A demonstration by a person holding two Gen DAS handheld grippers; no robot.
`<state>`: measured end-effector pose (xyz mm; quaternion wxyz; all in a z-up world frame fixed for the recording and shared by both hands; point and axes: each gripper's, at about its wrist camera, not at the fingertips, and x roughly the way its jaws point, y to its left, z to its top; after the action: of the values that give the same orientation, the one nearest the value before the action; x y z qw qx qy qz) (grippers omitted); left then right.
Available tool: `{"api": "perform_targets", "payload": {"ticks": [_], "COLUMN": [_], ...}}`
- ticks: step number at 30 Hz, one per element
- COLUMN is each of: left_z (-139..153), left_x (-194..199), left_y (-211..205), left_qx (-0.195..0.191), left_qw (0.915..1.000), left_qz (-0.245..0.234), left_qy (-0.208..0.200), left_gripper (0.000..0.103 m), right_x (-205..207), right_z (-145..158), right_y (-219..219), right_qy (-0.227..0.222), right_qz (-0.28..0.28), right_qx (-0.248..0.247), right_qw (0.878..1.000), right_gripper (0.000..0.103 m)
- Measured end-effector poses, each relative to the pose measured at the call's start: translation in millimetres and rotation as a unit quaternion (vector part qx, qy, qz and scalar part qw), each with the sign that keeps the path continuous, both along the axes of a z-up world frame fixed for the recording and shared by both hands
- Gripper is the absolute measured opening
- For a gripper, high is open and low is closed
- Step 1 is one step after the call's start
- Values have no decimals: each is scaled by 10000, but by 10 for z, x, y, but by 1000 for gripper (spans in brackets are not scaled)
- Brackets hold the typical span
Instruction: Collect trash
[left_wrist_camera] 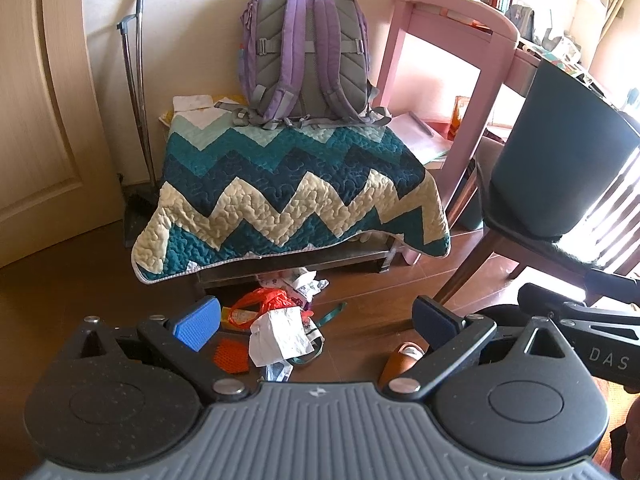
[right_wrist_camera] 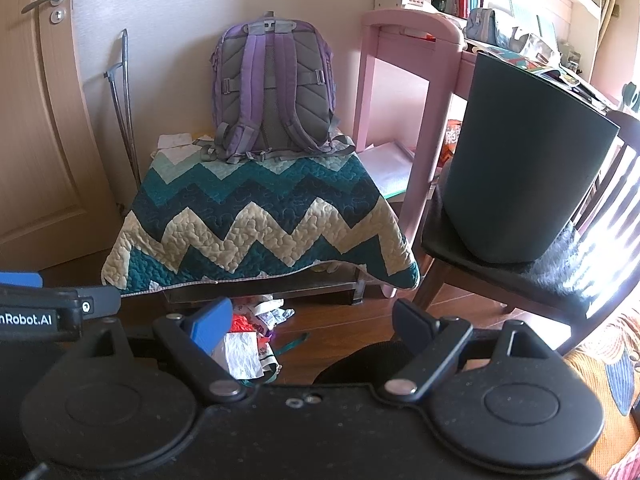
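Observation:
A heap of trash lies on the wooden floor under the quilt-covered bench: a crumpled white paper (left_wrist_camera: pixel 280 336), a red plastic bag (left_wrist_camera: pixel 266 303), an orange mesh piece (left_wrist_camera: pixel 231 355) and printed wrappers (left_wrist_camera: pixel 304 282). The same white paper (right_wrist_camera: pixel 242 354) and wrappers (right_wrist_camera: pixel 272 312) show in the right wrist view. A dark bin (left_wrist_camera: pixel 560 152) (right_wrist_camera: pixel 524 168) stands on a wooden chair to the right. My left gripper (left_wrist_camera: pixel 316 322) hangs open above the heap, holding nothing. My right gripper (right_wrist_camera: pixel 312 324) is open and empty too, just right of the heap.
A zigzag quilt (left_wrist_camera: pixel 292 196) covers a low bench with a purple backpack (left_wrist_camera: pixel 308 48) on top. A pink desk (left_wrist_camera: pixel 436 60) stands behind the chair (right_wrist_camera: pixel 480 256). A dustpan and broom (left_wrist_camera: pixel 136 120) lean in the corner by the door (right_wrist_camera: pixel 36 120). A brown object (left_wrist_camera: pixel 400 362) lies on the floor.

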<state>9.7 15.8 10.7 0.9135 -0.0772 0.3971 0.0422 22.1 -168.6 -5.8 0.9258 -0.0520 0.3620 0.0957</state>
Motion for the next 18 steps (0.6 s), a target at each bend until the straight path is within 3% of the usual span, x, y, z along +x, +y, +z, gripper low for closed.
{"api": "perform_targets", "payload": {"ticks": [11, 18], "left_z": [-159, -422], "left_x": [75, 394], "left_y": [71, 468], "left_qx": [-144, -74], "left_qw": [9998, 9979], "left_qz": [112, 638], "left_qy": [101, 36], "left_gripper": [103, 103], "right_x": [178, 609], "right_z": [-151, -365], "right_y": [47, 212], "right_qy": [233, 410], "right_qz": [126, 563], "right_qx": [-2, 299], "right_qw": [9996, 9971], "right_gripper": [87, 87]}}
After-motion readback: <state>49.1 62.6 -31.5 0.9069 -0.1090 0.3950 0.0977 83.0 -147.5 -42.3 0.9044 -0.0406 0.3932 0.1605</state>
